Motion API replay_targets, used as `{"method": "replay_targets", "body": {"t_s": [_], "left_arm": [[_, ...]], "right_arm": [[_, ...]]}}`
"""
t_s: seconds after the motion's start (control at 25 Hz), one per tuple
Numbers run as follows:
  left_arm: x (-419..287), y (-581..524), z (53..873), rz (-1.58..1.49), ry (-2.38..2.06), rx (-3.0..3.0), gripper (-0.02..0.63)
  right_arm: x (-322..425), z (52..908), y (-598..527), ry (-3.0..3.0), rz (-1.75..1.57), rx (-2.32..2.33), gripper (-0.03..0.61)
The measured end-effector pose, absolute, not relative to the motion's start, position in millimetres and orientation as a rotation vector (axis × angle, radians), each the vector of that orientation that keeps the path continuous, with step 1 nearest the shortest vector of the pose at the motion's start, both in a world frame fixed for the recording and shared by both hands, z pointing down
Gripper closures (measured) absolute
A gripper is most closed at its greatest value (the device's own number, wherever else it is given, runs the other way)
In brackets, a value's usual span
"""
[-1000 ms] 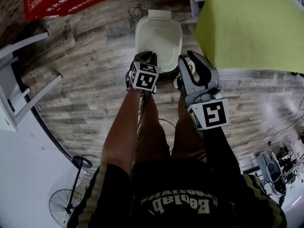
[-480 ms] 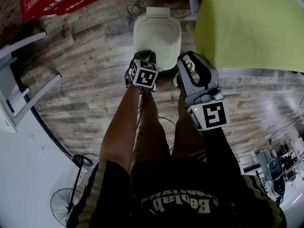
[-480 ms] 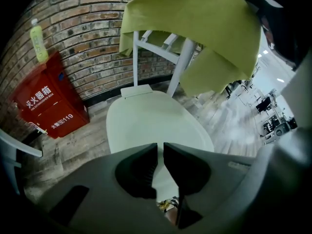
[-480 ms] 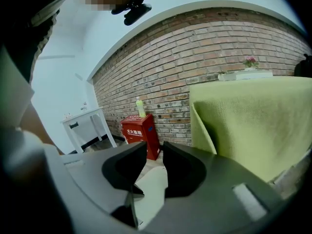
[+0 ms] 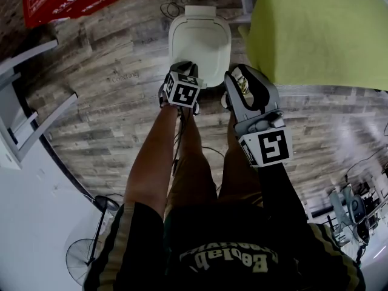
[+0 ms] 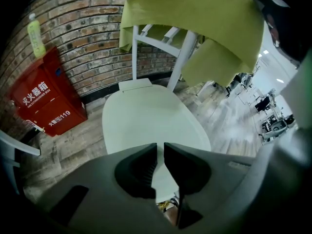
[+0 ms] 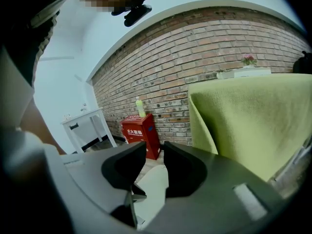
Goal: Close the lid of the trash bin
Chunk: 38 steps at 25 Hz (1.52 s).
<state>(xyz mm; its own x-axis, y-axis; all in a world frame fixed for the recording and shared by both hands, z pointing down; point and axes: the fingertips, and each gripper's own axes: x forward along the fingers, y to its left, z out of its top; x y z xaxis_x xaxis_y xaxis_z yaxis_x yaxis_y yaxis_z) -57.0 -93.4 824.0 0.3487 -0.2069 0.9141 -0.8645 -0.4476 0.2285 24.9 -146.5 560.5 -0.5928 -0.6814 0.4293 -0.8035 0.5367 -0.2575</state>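
Plain off-white over the trash bin lid (image 5: pixel 200 41). Weathered grey-brown planks with darker grain across the floor (image 5: pixel 109 102). Solid yellow-green on the cloth (image 5: pixel 315 35). Red on the fire extinguisher box (image 6: pixel 41 101), with white characters on its front. Pale yellow-green for the bottle (image 6: pixel 35 33) on top. Red-brown bricks with light mortar lines on the wall (image 6: pixel 92 33). White for the side table (image 7: pixel 85 126). Black-and-white square markers on the left cube (image 5: pixel 183 91) and the right cube (image 5: pixel 267 147). Grey shells with black inner faces on the left gripper (image 6: pixel 160 152) and the right gripper (image 7: pixel 154 160). Black top (image 5: pixel 230 253) with pale olive lettering.
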Motion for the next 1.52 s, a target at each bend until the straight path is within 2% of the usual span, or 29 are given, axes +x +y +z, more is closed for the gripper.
{"method": "replay_targets", "body": {"t_s": [0.24, 0.68, 0.76, 1.04, 1.52], "left_arm": [[-56, -91, 833, 1.126, -0.907, 1.845, 0.542], [-54, -91, 841, 1.163, -0.889, 1.857, 0.537], [-56, -92, 841, 1.155, -0.899, 1.856, 0.557], [-51, -90, 839, 1.145, -0.872, 1.85, 0.529], [-53, -90, 840, 1.136, -0.909, 1.847, 0.534]], "right_arm": [[26, 562, -144, -2.501, 0.64, 1.23, 0.446], [27, 563, -145, -2.496, 0.642, 1.224, 0.443], [27, 564, -145, -2.496, 0.643, 1.224, 0.443], [25, 567, -144, -2.479, 0.649, 1.227, 0.443], [26, 570, -145, -2.471, 0.651, 1.234, 0.443]]}}
